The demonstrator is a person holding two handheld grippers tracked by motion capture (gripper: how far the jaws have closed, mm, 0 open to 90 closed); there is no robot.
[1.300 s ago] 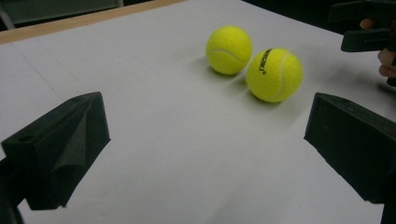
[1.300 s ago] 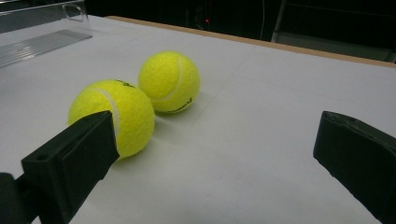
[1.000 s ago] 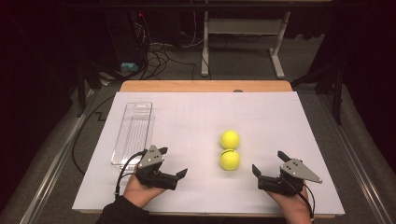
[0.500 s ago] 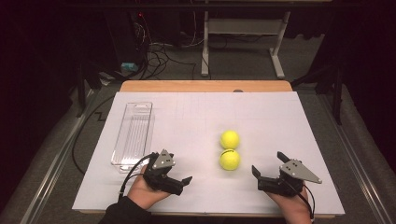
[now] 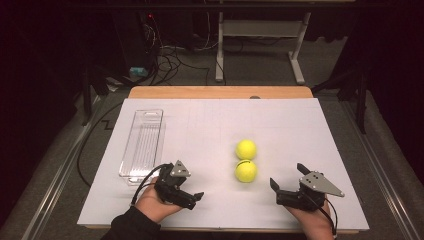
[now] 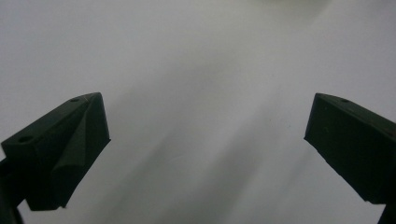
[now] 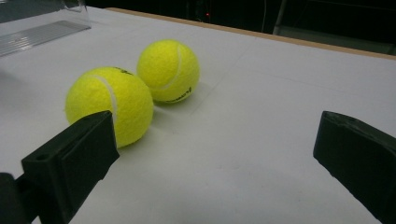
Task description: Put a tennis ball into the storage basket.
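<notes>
Tennis balls, 2 of them, sit touching mid-table: near ball [image 5: 246, 171], far ball [image 5: 246, 149]. The right gripper [image 5: 285, 189], jaws wide apart and empty, lies just right of the near ball. The left gripper [image 5: 186, 192], likewise spread, is slightly farther. A clear tray [image 5: 131, 172] lies at the left.

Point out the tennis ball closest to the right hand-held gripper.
The near tennis ball, on the person's side of the pair, beside the right hand-held gripper. The far tennis ball lies just beyond it.
</notes>
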